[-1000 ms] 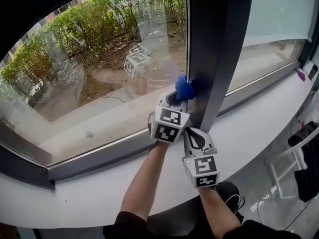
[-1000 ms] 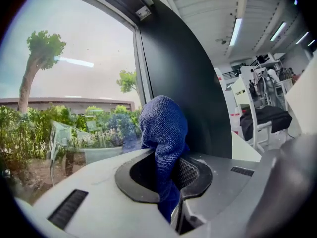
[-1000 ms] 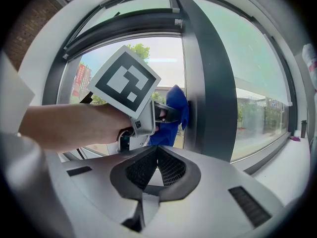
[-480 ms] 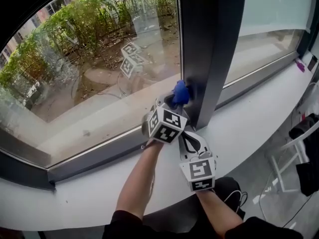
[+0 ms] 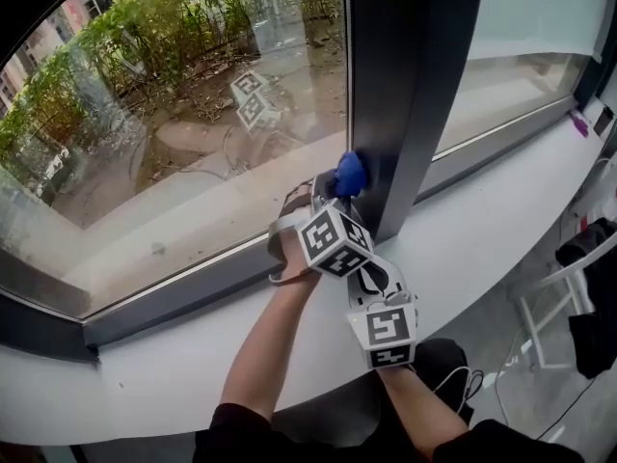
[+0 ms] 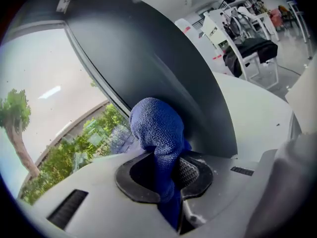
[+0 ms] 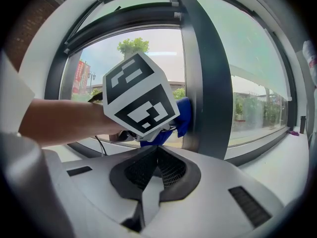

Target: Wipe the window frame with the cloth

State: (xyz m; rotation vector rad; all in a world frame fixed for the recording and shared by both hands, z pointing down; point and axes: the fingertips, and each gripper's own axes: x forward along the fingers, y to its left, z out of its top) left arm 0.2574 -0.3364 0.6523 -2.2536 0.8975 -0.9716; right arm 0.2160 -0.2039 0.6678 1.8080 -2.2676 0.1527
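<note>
A bunched blue cloth (image 5: 350, 174) is pressed against the low part of the dark upright window frame post (image 5: 405, 75). My left gripper (image 5: 333, 189) is shut on the cloth, which bulges out past the jaws (image 6: 157, 128) against the dark post (image 6: 148, 48). The right gripper (image 5: 378, 276) hangs just behind and below the left one, over the white sill, shut with nothing in it. In the right gripper view the left gripper's marker cube (image 7: 138, 95) fills the middle, with the cloth (image 7: 182, 115) beside the post (image 7: 205, 78).
A white sill (image 5: 482, 230) runs along under the windows, with the dark lower frame rail (image 5: 183, 297) to the left of the post. A white chair with dark clothing (image 5: 583, 297) stands at the right, below the sill. A small pink object (image 5: 580, 123) lies far right on the sill.
The left gripper and cloth have slid a little down the post towards the sill, and the marker cube has turned. The right gripper has stayed behind it.
</note>
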